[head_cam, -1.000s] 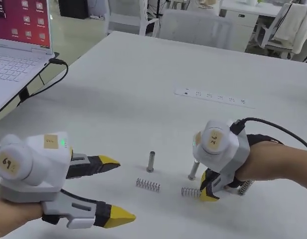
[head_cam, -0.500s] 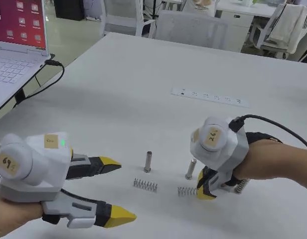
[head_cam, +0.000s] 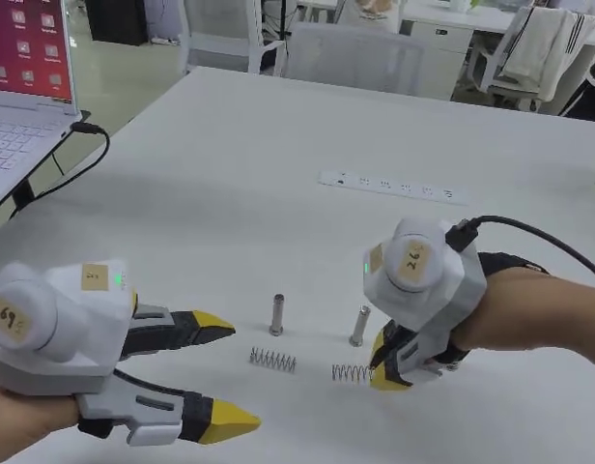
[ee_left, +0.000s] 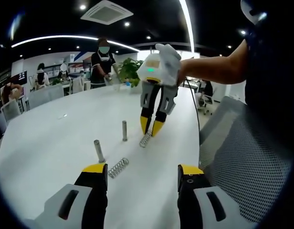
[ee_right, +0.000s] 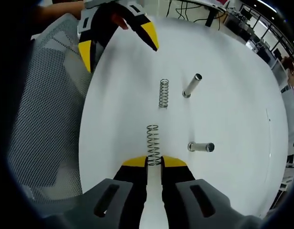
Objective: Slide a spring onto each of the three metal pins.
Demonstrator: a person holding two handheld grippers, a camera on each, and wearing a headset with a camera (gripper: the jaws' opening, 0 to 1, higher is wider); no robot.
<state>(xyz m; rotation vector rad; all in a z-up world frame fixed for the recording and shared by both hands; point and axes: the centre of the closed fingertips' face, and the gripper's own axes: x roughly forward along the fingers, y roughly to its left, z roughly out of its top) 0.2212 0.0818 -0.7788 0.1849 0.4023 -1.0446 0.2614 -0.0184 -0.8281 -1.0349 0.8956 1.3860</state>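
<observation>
Right gripper (ee_right: 154, 161): jaws closed to narrow gap, pinching near end of spring (ee_right: 153, 140), which lies flat on counter (head_cam: 278, 174). First pin (head_cam: 360, 326) upright just beside gripper. Second pin (head_cam: 276, 314) upright farther left. Second spring (head_cam: 272, 360) loose on counter near second pin. Left gripper (head_cam: 225, 374): jaws wide apart, empty, well apart from pins.

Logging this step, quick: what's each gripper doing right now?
Left gripper: open, holding nothing.
Right gripper: shut on the near end of a spring.
</observation>
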